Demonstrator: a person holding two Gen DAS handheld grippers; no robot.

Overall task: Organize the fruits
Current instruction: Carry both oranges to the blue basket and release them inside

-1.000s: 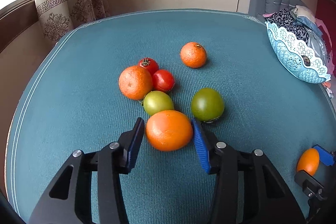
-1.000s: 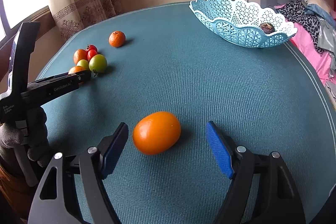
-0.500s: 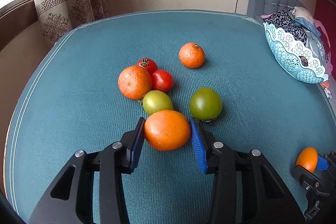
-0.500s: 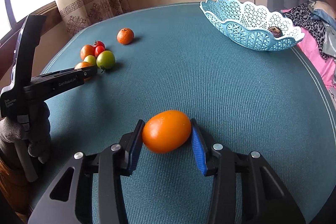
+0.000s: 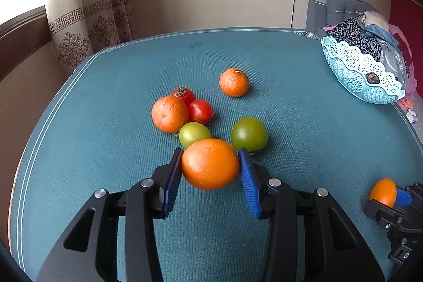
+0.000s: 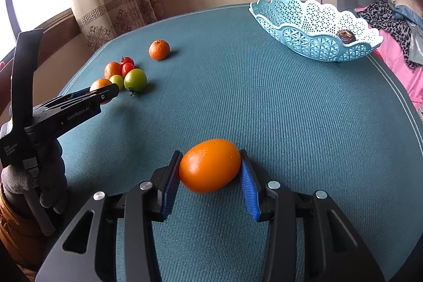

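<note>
One orange (image 5: 210,163) is pinched by the left gripper (image 5: 210,171), another orange (image 6: 210,165) by the right gripper (image 6: 210,173). Six fruits remain at the table's (image 6: 264,102) far left corner; the basket (image 6: 314,25) apparently holds one dark item.

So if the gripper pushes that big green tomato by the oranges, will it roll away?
Probably a little. The big green tomato looks round and smooth, so a push would likely roll it across the teal tablecloth. The ribbed cloth may slow it. Its stem end seems to sit low, which might make it wobble and stop.
</note>
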